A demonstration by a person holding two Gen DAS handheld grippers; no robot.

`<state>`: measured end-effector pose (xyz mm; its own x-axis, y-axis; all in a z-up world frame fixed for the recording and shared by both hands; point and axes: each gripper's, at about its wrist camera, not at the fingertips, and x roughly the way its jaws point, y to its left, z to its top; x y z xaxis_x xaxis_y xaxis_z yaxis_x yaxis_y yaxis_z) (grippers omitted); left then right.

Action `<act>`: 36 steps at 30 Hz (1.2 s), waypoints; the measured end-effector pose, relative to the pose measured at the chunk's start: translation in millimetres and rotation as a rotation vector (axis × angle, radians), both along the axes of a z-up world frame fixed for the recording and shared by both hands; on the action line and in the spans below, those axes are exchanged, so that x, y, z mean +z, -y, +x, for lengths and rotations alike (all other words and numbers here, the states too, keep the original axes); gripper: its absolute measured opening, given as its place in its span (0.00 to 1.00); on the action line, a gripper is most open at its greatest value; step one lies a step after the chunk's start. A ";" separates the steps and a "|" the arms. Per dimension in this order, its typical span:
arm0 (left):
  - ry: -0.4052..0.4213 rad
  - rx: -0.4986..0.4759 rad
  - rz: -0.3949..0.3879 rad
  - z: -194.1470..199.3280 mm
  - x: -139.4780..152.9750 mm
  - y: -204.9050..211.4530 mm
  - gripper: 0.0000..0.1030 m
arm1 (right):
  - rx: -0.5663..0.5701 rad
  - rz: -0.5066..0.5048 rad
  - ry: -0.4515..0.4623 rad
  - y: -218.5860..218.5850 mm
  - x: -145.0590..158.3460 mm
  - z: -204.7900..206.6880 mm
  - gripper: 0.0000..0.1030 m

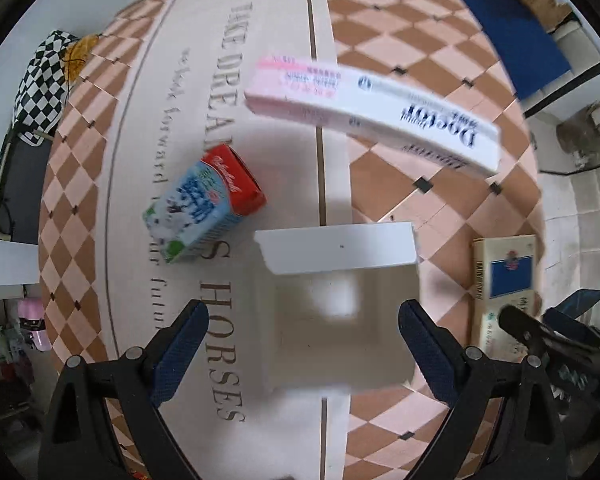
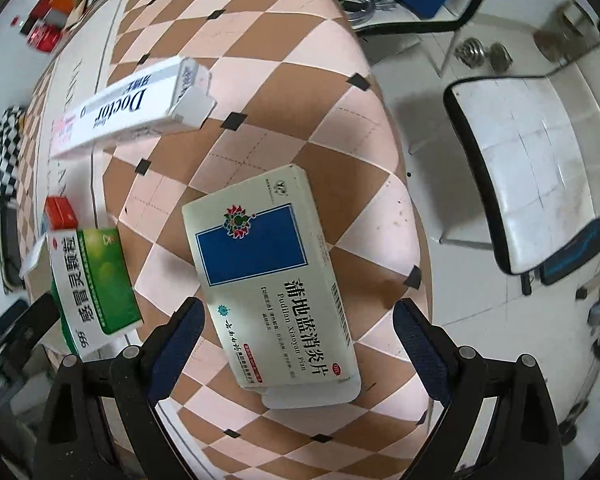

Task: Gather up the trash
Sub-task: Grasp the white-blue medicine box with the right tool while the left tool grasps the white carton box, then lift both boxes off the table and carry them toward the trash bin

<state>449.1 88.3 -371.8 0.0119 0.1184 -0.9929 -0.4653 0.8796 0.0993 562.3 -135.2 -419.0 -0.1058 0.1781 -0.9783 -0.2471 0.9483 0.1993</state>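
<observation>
My left gripper (image 1: 304,344) is open and points straight down over an open-topped white box (image 1: 340,308), which is blurred. The box lies between the fingers, with a clear gap at the left finger. My right gripper (image 2: 298,344) is open above a pale medicine box with a blue rectangle (image 2: 268,276), whose near end lies between the pads without touching them. That box also shows at the right (image 1: 504,276). A long white and pink toothpaste box (image 1: 372,116) and a blue and white milk carton with a red end (image 1: 204,208) lie on the table. A green and white medicine box (image 2: 96,280) is at the left.
The table wears a brown and pink chequered cloth (image 2: 300,120) with a pale lettered band (image 1: 236,80). A white chair seat (image 2: 532,168) stands beyond the table's right edge and a blue chair (image 1: 508,28) at the far side. A black and white chequered bag (image 1: 40,92) sits left.
</observation>
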 end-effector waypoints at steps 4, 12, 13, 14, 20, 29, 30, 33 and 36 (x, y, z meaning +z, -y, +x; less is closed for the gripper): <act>-0.015 0.033 -0.031 2.5 -16.2 -6.7 0.93 | 0.068 -0.014 0.008 -18.1 -5.0 -26.7 0.94; 0.028 0.052 -0.043 0.2 -21.3 -11.0 0.45 | 0.139 -0.101 0.052 -47.1 -19.9 -39.6 0.93; 0.036 0.051 -0.041 -0.9 -20.1 -10.4 0.31 | 0.141 -0.110 0.062 -48.8 -19.9 -41.2 0.92; 0.044 0.053 -0.044 -4.1 -19.4 -14.8 0.28 | 0.142 -0.117 0.072 -50.9 -19.7 -43.0 0.90; 0.101 0.056 -0.043 -21.1 -2.5 -16.4 0.03 | 0.137 -0.150 0.133 -46.2 -10.8 -50.3 0.74; 0.163 0.079 -0.003 -51.6 25.8 -16.0 0.01 | 0.115 -0.060 0.152 -37.6 8.2 -54.6 0.73; 0.172 0.084 -0.003 -55.5 28.3 -13.3 0.01 | 0.107 -0.046 0.153 -34.4 9.5 -53.6 0.73; 0.211 0.089 0.004 -67.7 43.8 -16.5 0.00 | 0.089 -0.007 0.154 -30.0 20.9 -60.2 0.73; 0.252 0.093 0.009 -75.5 54.0 -22.7 0.00 | 0.084 0.026 0.168 -28.2 33.4 -68.6 0.73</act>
